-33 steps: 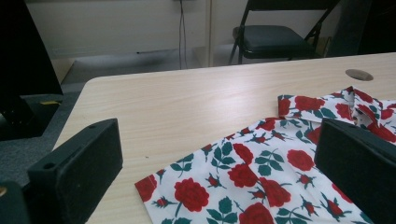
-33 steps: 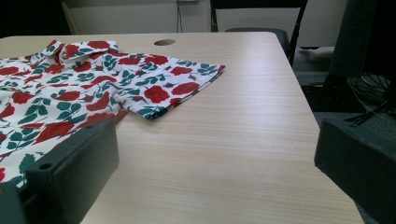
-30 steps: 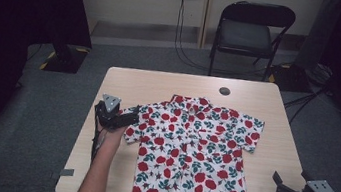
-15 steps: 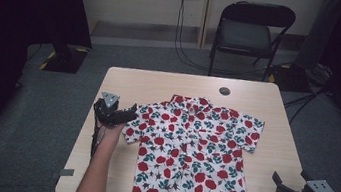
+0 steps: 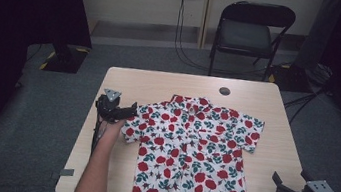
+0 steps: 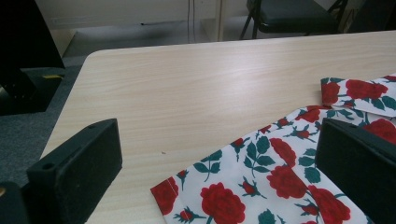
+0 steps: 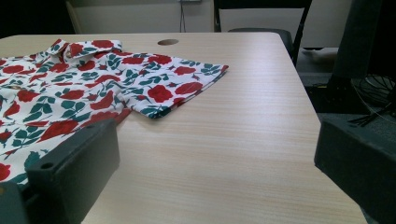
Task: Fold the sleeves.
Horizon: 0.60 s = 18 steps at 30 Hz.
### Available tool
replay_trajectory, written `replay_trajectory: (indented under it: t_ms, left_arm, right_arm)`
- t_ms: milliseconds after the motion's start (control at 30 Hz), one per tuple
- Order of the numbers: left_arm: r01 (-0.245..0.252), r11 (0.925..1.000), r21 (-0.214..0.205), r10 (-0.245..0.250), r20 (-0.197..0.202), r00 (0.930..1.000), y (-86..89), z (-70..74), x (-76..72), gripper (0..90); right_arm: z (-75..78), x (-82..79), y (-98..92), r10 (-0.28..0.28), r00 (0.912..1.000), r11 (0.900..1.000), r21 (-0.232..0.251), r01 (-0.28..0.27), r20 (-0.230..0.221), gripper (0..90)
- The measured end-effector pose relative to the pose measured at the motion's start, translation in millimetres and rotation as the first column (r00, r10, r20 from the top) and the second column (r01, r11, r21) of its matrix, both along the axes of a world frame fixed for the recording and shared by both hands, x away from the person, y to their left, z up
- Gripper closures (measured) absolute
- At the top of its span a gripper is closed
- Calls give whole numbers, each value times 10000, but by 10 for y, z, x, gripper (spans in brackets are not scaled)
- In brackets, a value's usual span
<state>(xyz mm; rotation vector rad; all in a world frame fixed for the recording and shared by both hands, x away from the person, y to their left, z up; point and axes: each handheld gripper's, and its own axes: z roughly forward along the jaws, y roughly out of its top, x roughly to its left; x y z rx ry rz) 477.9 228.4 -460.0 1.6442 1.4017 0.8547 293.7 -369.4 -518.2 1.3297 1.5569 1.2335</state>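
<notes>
A short-sleeved shirt (image 5: 190, 152) printed with red roses and green leaves lies flat, front up, on the light wooden bench (image 5: 180, 85), occupying its middle and near portion. In the high view its long axis runs from the collar, which points toward the far edge of the bench, down to the hem, which reaches the near edge; the two sleeves spread out to either side. That view also takes in the whole layout: the left gripper (image 5: 125, 112) sits at the tip of the shirt's left sleeve, the right gripper (image 5: 281, 186) is held off the near right corner of the bench, apart from the cloth, and a folding chair (image 5: 248, 33) stands on the floor beyond the far edge. The left gripper view supplies closer detail: the sleeve hem (image 6: 170, 186) lies between the two black jaws, which stand wide apart and released, one over bare wood and the other over the fabric; whether either touches the cloth cannot be told. The right gripper view shows the opposite sleeve (image 7: 180, 91) lying flat and well ahead of its own jaws, which are likewise spread wide and grasp nothing, with a round hole (image 7: 167, 42) in the bench top near the far edge.
</notes>
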Motion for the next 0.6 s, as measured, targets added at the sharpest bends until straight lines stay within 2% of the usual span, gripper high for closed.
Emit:
replay_trajectory:
  t_ms: [133,200,267,500,600]
  left_arm:
    - [5,10000,-15,-5,-197,9998,25,-22,41,3]
    - [-6,9996,-268,-10,-575,9983,54,-55,77,3]
    - [-108,9995,-294,81,-895,9960,71,-91,105,2]
    - [-74,9999,105,89,-1497,9887,37,-240,187,2]
    - [-335,9988,360,395,-1804,9828,25,-295,217,3]
  right_arm:
    - [0,3,-5,30,10000,10000,33,-30,-8,0]
    - [0,1,-5,25,10000,10000,41,-25,4,0]
    - [0,2,-6,45,10000,10000,61,-45,-3,0]
    - [0,5,0,31,10000,10000,18,-31,-39,0]
    - [0,3,-3,-34,10000,10000,45,34,-30,0]
